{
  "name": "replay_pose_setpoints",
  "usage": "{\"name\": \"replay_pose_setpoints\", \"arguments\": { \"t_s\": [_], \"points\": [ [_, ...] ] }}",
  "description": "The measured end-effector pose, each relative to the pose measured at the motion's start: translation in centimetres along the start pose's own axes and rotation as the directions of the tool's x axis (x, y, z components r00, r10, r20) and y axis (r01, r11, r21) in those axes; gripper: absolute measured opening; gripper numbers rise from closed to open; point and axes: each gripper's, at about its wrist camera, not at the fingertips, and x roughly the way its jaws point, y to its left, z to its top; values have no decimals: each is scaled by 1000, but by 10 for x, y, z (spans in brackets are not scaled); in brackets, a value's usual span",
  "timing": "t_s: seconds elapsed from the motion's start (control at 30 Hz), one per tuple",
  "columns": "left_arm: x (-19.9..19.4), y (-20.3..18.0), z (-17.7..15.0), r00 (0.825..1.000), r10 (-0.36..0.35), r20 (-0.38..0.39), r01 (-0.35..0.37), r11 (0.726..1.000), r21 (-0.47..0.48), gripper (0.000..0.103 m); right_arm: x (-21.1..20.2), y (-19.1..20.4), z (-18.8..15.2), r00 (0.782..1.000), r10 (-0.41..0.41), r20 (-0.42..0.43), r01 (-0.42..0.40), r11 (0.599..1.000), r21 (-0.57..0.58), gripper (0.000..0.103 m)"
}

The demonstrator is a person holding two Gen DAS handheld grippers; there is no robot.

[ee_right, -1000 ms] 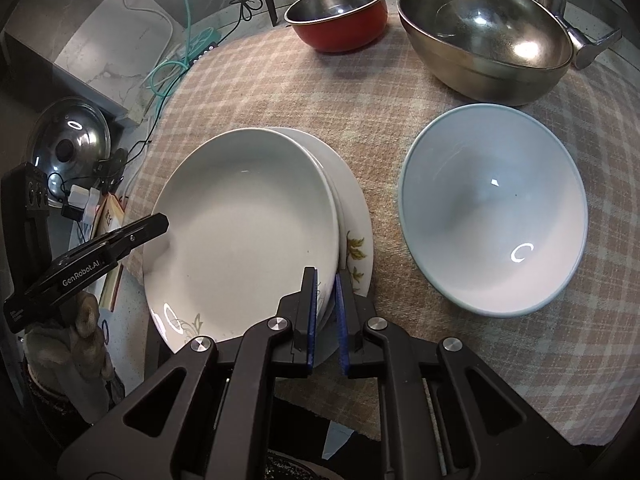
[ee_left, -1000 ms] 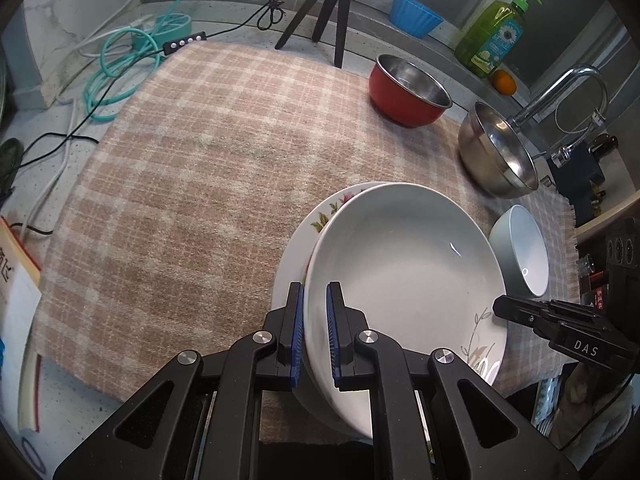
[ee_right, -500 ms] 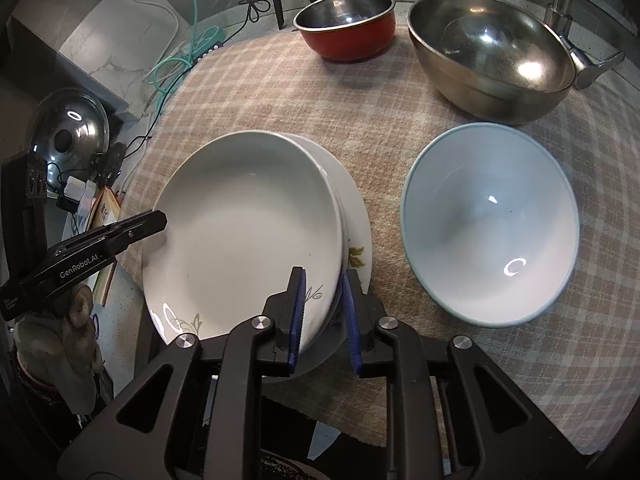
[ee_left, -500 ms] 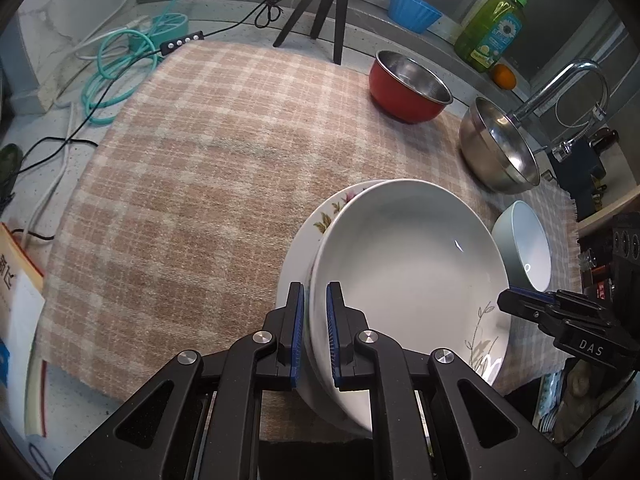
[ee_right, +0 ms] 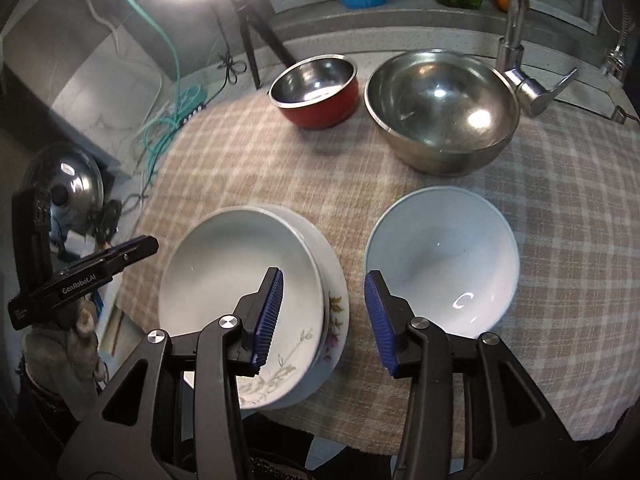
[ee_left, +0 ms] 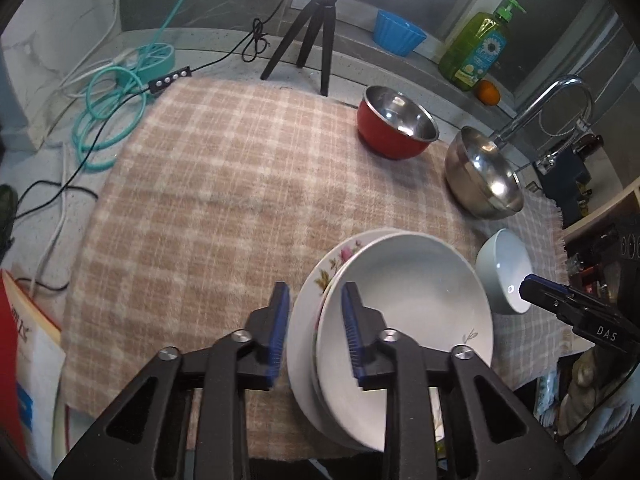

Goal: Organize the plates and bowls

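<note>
The left gripper [ee_left: 314, 330] has its blue-padded jaws spread apart, straddling the near rims of two stacked plates without clamping them. The right gripper [ee_right: 326, 320] is also spread wide — one pad over the top white plate [ee_right: 240, 292], the other above the pale blue bowl [ee_right: 442, 264]. The white plate sits nested on a floral plate [ee_left: 320, 280] at the near edge of the checked cloth [ee_left: 224, 184]. Farther back stand a red bowl [ee_left: 394, 126] and a large steel bowl [ee_right: 440, 106], side by side near the tap [ee_left: 548, 108]
</note>
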Motion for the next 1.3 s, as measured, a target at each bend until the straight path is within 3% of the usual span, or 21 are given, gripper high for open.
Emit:
{"name": "replay_pose_setpoints", "arguments": {
  "t_s": [0.33,0.53,0.7,0.87,0.97,1.13,1.3],
  "points": [
    [6,-6,50,996,-84,-29,87,986,142,27,-31,-32,27,985,-119,123,98,982,164,50],
    [23,-37,69,989,-140,-52,148,973,176,27,-36,-65,47,976,-164,143,140,976,166,50],
    [40,-72,81,989,-149,-27,151,975,164,27,-26,-102,65,977,-176,120,161,978,130,50],
    [62,-104,92,986,-168,-23,169,978,124,27,-7,-138,84,989,-128,74,117,984,136,49],
    [77,-121,97,982,-183,-38,186,977,104,27,4,-155,90,995,-83,48,75,986,152,41],
    [97,-137,105,983,-174,-51,178,981,79,27,19,-169,95,999,-26,28,21,985,170,32],
    [112,-144,113,983,-166,-75,172,982,76,27,31,-174,101,1000,-1,20,-2,983,186,30]
  ]
}}
